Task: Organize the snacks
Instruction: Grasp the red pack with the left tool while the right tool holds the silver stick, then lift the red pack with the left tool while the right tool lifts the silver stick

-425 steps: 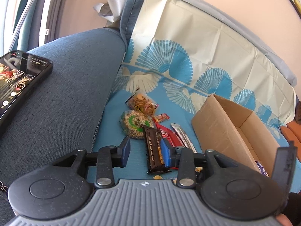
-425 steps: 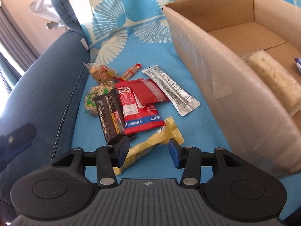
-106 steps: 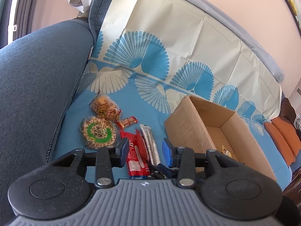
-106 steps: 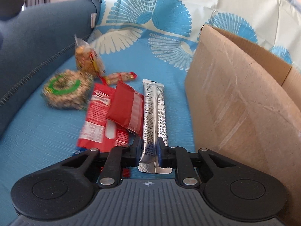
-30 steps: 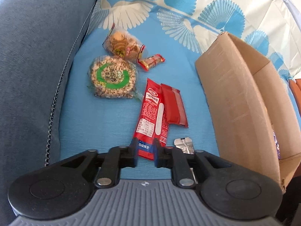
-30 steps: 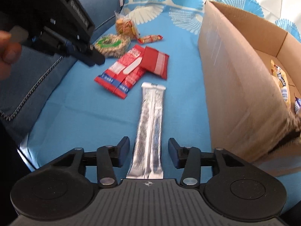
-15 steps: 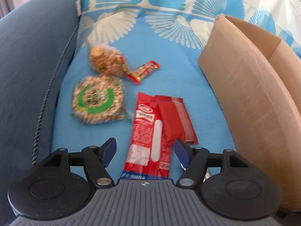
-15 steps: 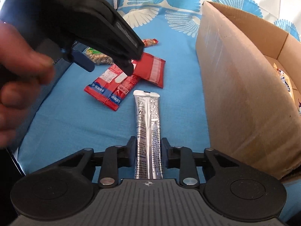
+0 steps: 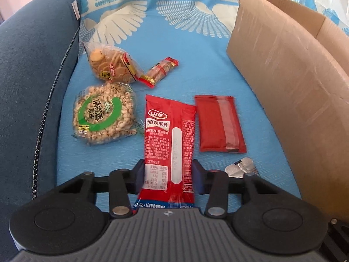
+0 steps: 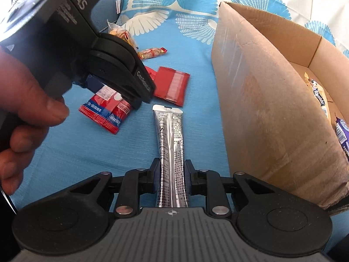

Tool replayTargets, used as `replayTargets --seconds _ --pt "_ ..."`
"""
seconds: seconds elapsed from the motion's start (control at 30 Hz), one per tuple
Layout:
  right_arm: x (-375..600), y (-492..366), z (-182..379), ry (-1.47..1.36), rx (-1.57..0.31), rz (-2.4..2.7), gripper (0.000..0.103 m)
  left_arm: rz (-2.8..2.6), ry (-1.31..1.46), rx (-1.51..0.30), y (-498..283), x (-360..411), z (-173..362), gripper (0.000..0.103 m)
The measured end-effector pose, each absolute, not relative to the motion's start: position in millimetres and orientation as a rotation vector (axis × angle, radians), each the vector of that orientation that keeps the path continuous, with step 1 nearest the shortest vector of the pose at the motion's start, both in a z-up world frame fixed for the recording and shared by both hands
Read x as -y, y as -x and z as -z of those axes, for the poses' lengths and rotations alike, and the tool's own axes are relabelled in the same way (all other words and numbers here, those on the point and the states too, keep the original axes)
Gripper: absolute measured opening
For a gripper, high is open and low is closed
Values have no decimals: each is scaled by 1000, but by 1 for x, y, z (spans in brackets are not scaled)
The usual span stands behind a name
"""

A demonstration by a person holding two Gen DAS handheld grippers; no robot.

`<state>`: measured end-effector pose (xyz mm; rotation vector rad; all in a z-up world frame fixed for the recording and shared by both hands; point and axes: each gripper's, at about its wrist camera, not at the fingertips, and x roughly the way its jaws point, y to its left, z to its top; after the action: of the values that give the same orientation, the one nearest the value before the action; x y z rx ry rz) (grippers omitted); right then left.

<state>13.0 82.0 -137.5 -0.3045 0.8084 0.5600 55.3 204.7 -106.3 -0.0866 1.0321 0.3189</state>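
Observation:
My left gripper is shut on the long red spicy-strip packet, which lies on the blue cloth; the same packet shows in the right wrist view under the left gripper's body. My right gripper is shut on the long silver packet, whose far end rests on the cloth beside the cardboard box. The silver packet's tip shows in the left wrist view. A small red sachet lies to the right of the red packet.
A round puffed-grain cake with a green ring, a bag of small biscuits and a small red-gold candy bar lie further back. The box stands on the right with wrapped snacks inside. The blue sofa arm is on the left.
My left gripper has moved forward and closed on the long red packet. My right gripper stays shut on the silver packet. The small red sachet now lies apart from the red packet.

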Motion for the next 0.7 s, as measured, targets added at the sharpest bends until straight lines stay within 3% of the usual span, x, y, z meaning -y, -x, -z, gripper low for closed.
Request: replayTargets --seconds 0.33,0.6,0.7 --pt "-77 -5 131 299 -795 -585 24 -388 233 -963 -29 -231 75 43" --pt "-78 8 125 316 -857 -664 26 -304 280 -1208 -14 -236 66 45" --pt "-77 8 121 295 -851 -661 34 -270 318 -1268 -12 -240 73 46"
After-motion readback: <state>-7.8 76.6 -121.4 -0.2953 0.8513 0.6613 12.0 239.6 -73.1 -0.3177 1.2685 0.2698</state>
